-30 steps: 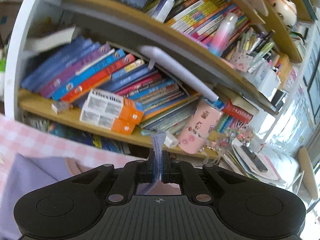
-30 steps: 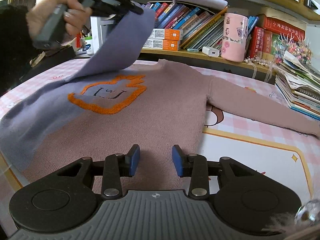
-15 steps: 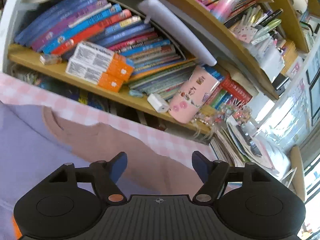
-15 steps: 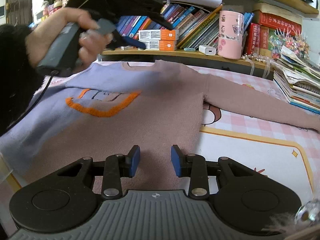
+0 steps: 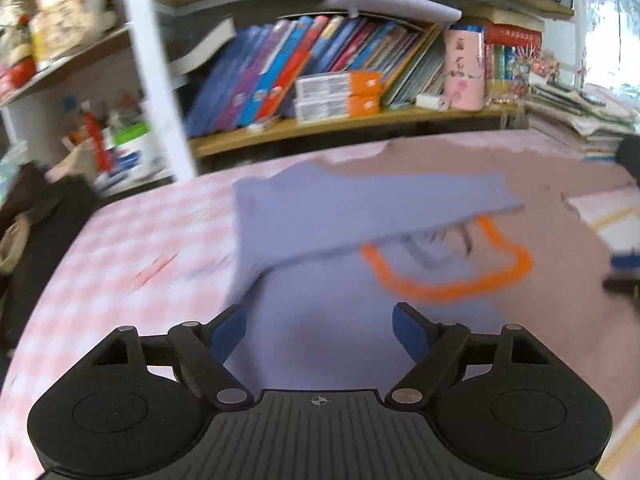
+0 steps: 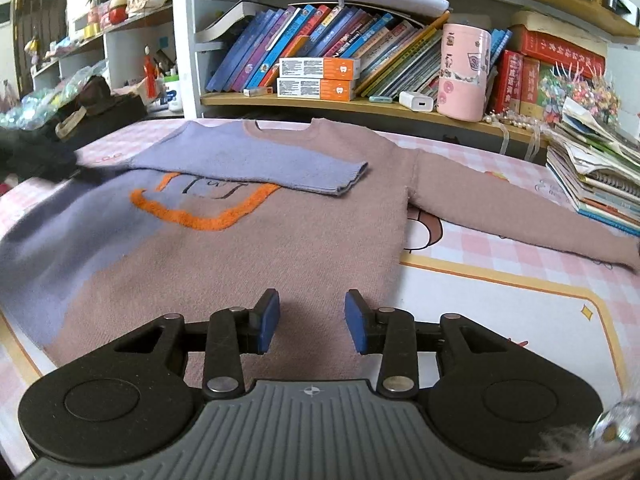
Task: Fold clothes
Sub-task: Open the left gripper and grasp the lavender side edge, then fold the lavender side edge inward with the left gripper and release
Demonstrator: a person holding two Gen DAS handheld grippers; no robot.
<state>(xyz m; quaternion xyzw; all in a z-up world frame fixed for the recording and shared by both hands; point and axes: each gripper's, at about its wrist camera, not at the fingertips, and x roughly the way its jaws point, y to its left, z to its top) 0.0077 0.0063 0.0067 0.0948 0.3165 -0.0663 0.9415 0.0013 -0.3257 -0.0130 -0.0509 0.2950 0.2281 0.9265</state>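
On a pink checked tablecloth, a two-tone sweater lies flat, front up, its purple sleeve folded across the chest and partly covering an orange outlined motif. Its brown sleeve stretches out straight toward a pile of books and papers stacked at the table's edge, the cuff ending just below the pile. The right gripper hovers low over the sweater's hem with its blue pads parted a moderate way and nothing between them. The left gripper is spread wide and empty above the purple half of the garment; its view is blurred, yet the folded sleeve shows lying over the motif. Behind the table, a wooden shelf carries a row of leaning books, two orange-and-white boxes stacked one on the other, a white charger and a pink patterned cup. A dark bag sits by the table's far left corner, just beyond the purple shoulder. Nothing rests on the sweater besides its own sleeve.
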